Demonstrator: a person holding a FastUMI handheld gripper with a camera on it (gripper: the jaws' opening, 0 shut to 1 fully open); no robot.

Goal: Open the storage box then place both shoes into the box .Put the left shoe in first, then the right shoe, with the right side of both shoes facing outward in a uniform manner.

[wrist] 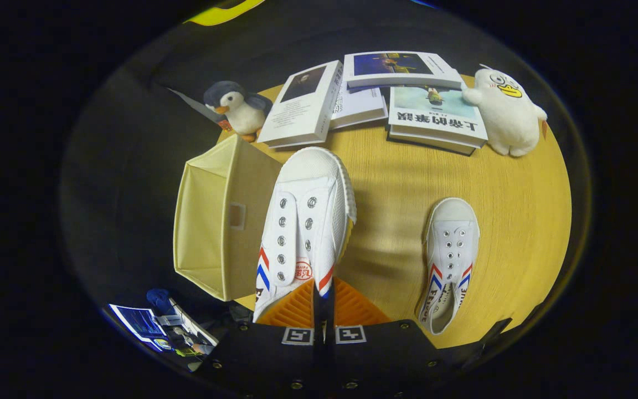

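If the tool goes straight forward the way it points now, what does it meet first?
The tool is shut on a white shoe, which points ahead of it. Straight on, the shoe's toe would probably reach the books at the table's far side first. The depth is hard to judge.

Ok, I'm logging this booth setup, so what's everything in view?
Storage box: one, cream, open, at the table's edge, beside the held shoe.
Held shoe: one, white with red and blue stripes, between the fingers.
Second shoe: one, white, same stripes, lying on the table.
Books: several, beyond the shoes.
Penguin plush: one, grey and white.
Duck plush: one, white.
Table: one, wooden.
Gripper: orange fingers shut on the held shoe.
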